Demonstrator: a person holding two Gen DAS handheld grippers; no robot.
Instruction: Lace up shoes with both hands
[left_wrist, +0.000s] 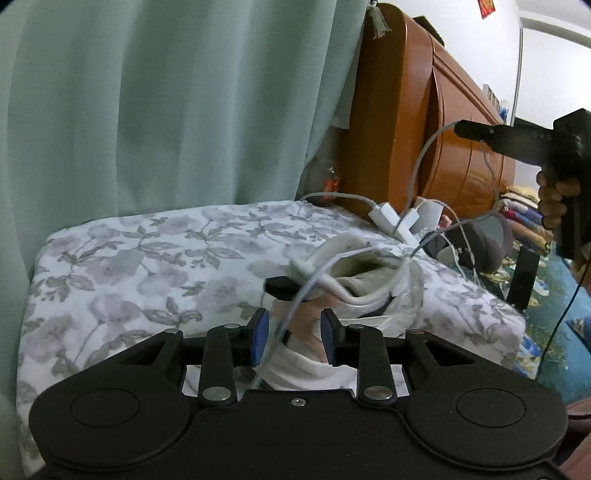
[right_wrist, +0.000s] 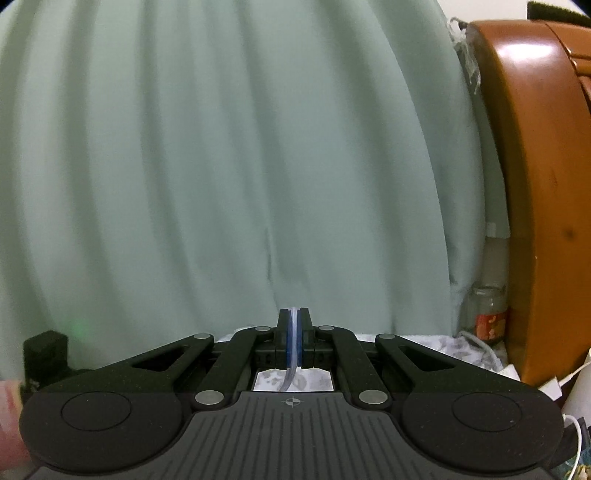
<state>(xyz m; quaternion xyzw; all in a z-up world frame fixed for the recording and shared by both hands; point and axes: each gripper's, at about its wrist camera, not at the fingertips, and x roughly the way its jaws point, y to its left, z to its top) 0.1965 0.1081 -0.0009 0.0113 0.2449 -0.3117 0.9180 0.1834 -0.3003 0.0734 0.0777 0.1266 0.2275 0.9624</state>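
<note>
My left gripper (left_wrist: 294, 341) stands open just behind the white shoe (left_wrist: 354, 291) near the right edge of the floral cushion (left_wrist: 147, 251), while my right gripper (right_wrist: 294, 338) pinches the lace (right_wrist: 293, 343) high — too hard a tug could drag the shoe off.

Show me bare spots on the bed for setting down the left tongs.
Free: the floral sheet left of the shoe, from the curtain to the near edge. Crowded: right of the shoe, where chargers and cables tangle by the headboard; the lace crosses the left tongs.
</note>
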